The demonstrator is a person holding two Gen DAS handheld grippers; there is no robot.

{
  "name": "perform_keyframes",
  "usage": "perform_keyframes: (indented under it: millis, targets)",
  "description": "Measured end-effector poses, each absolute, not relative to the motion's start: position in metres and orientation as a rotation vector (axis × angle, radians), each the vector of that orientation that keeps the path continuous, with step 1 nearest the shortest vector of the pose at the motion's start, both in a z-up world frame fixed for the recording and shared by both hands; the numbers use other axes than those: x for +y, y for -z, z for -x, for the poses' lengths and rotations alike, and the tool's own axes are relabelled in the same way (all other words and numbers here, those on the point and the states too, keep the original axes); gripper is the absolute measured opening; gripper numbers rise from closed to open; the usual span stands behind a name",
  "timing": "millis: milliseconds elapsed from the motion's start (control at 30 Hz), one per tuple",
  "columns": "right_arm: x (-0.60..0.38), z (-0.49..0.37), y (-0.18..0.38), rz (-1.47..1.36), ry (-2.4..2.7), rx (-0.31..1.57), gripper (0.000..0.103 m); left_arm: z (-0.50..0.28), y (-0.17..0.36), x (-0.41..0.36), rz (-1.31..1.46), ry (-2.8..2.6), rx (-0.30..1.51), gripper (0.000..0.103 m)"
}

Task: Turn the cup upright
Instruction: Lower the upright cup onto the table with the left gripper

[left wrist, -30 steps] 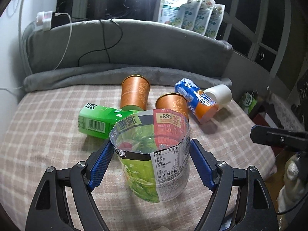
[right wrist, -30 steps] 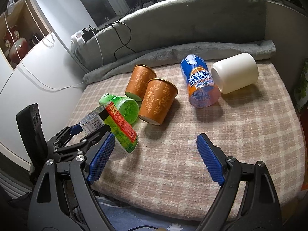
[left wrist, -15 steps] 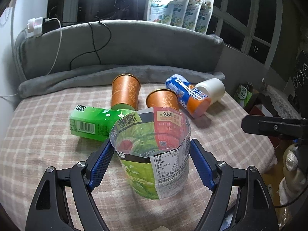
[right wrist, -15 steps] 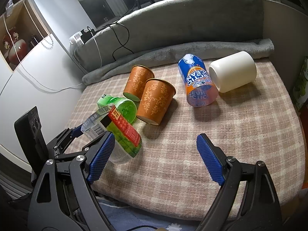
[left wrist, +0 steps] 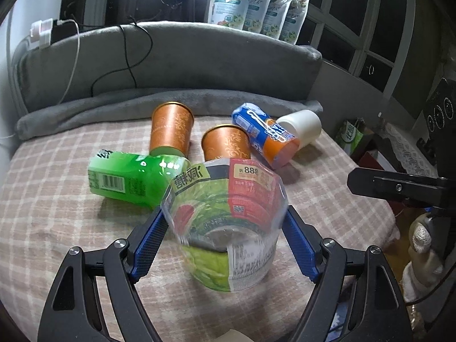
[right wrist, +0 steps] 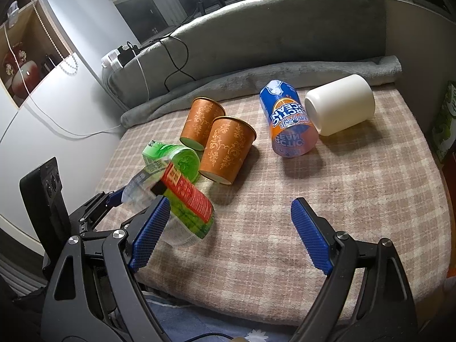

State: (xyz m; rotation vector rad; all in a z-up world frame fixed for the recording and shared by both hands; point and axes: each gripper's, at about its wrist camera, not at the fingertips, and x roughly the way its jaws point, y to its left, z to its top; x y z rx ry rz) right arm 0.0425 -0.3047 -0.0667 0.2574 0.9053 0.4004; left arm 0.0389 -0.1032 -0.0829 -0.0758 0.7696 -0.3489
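Left wrist view, left gripper [left wrist: 225,236]: blue pads pressed on both sides of the clear cup [left wrist: 225,222], jaws closed on it.
Clear cup: green/red label, mouth up and tipped toward the camera; base low over the checked blanket [left wrist: 51,216], contact with it unclear; motion-blurred.
Right wrist view, same cup [right wrist: 182,208]: tilted, sits at the near left edge of the bed, left gripper [right wrist: 114,199] behind it.
Right gripper [right wrist: 228,228]: jaws spread wide, nothing between the pads, over the near edge of the blanket.
Green bottle [left wrist: 128,176]: lying on its side just behind the clear cup, left of it.
Orange cups: two, both upside down; far cup [left wrist: 171,131] and near cup [left wrist: 226,145] side by side, near one touching the green bottle in the right wrist view.
Blue-orange can [right wrist: 290,122]: on its side, right of the orange cups.
White mug [right wrist: 339,104]: on its side, touching the can.
Grey cushion [left wrist: 171,57]: along the back, cable draped over it.
Pouches [left wrist: 256,5]: four, standing above the cushion.
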Motion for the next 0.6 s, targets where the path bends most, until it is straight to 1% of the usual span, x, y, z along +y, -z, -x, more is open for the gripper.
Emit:
perform_keyframes:
  millis: [333,600]
  targets:
    - [-0.306,-0.041,0.063,-0.257,-0.393,0.897,0.089,-0.034,0.086,-0.104,0.09,0.4,0.813,0.081]
    - [-0.303,-0.038,0.06,-0.261,-0.398,0.889,0.089,-0.026,0.082,-0.099,0.08,0.414,0.812,0.081]
